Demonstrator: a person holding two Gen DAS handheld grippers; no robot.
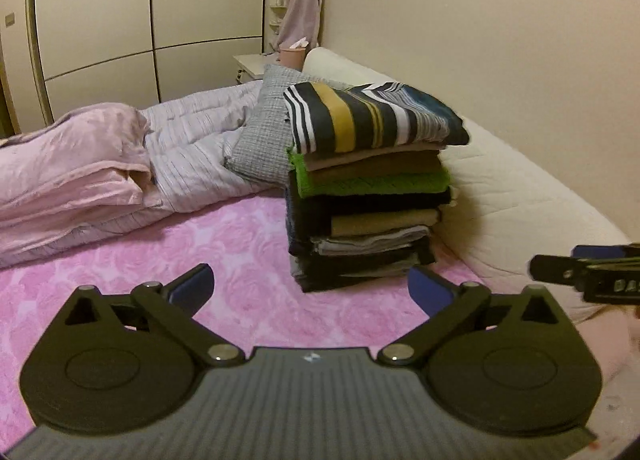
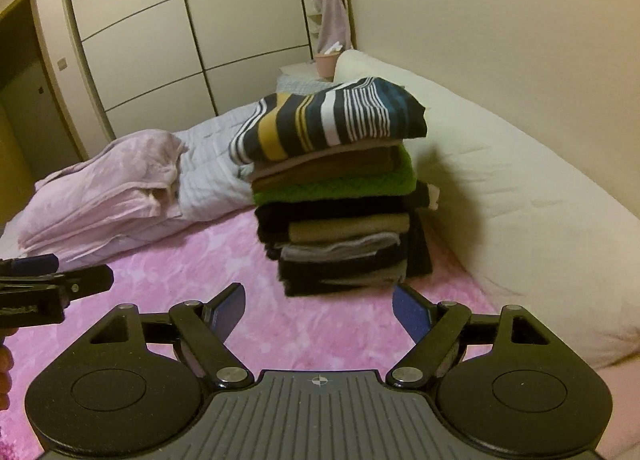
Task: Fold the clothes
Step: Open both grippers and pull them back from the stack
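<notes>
Pale lettering on the side of the right hand-held gripper [image 1: 576, 274], glimpsed at the right edge of the left wrist view, too blurred and cut off to read; likewise a smeared mark on the left hand-held gripper [image 2: 60, 292] at the left edge of the right wrist view. No other writing legible. Both held low over the pink rose-patterned bedspread [image 1: 248, 260], side by side and apart, jaws spread wide, blue pads [image 1: 192, 286] empty, nothing gripped. Straight ahead, a tall stack of folded clothes [image 1: 364, 216] resting on the bedspread, a striped navy, white and mustard garment [image 1: 372, 118] on top, overhanging the layers below; brown, green, black and tan folds underneath. Just right of the stack, a cream quilted bed edge [image 1: 520, 188] against the wall, closing that side. Open bedspread between pads and stack, and out to the left. Further left and back, a heaped pink duvet [image 1: 76, 164] with a striped quilt [image 1: 192, 156] and a grey checked pillow [image 1: 264, 128] touching the stack's far side. Behind, a panelled wardrobe [image 1: 148, 16], a hanging pink towel [image 1: 302, 0].
</notes>
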